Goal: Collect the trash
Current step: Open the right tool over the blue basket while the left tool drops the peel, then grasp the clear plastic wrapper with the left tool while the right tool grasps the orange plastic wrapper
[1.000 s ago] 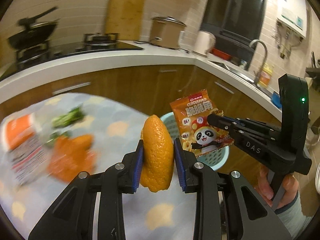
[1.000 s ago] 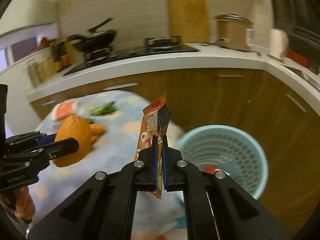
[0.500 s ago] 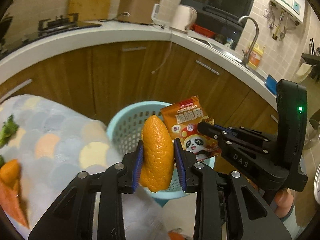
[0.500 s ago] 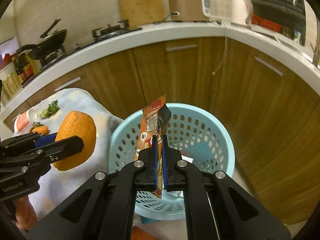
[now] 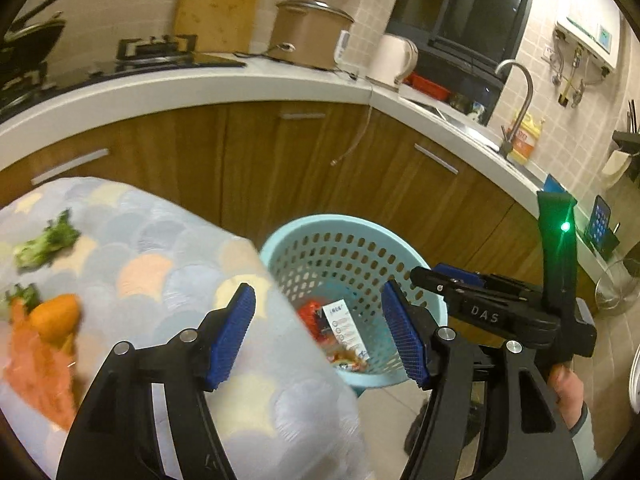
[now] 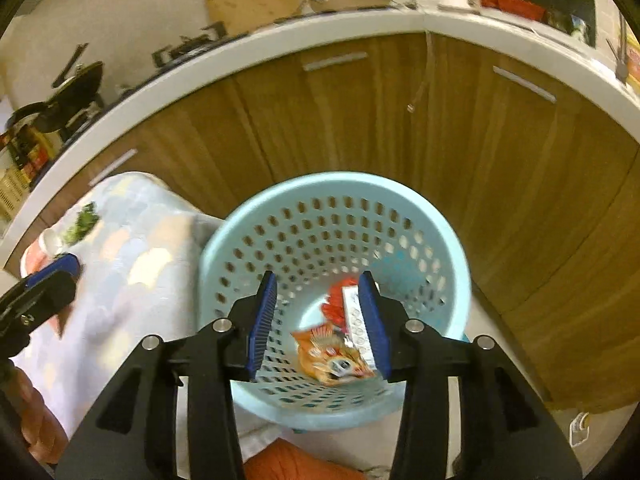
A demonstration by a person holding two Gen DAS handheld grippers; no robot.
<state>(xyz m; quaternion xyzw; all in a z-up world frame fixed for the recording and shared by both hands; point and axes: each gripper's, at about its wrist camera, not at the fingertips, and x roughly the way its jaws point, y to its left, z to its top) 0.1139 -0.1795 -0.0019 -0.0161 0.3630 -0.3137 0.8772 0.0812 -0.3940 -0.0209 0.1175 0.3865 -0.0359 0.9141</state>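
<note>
A light blue perforated trash basket (image 6: pixel 448 248) stands on the floor beside the table, also in the left wrist view (image 5: pixel 434 300). Inside lie the orange panda snack bag (image 6: pixel 332 356), a red wrapper (image 6: pixel 334 306) and a white packet (image 6: pixel 356 320); the wrappers also show in the left wrist view (image 5: pixel 340 334). My right gripper (image 6: pixel 322 320) is open and empty above the basket. My left gripper (image 5: pixel 320 336) is open and empty over the table edge beside the basket. The orange peel is not visible.
The table has a pastel scalloped cloth (image 5: pixel 160 264) with green vegetable scraps (image 5: pixel 44 242) and orange peel pieces (image 5: pixel 44 332) at its left. Wooden cabinets (image 5: pixel 288 168) and a white counter curve behind. My right gripper's body (image 5: pixel 500 308) is to the right.
Both grippers opened. The orange peel left my left gripper and the snack bag left my right gripper; the bag now lies in the basket. The right gripper moved closer over the basket.
</note>
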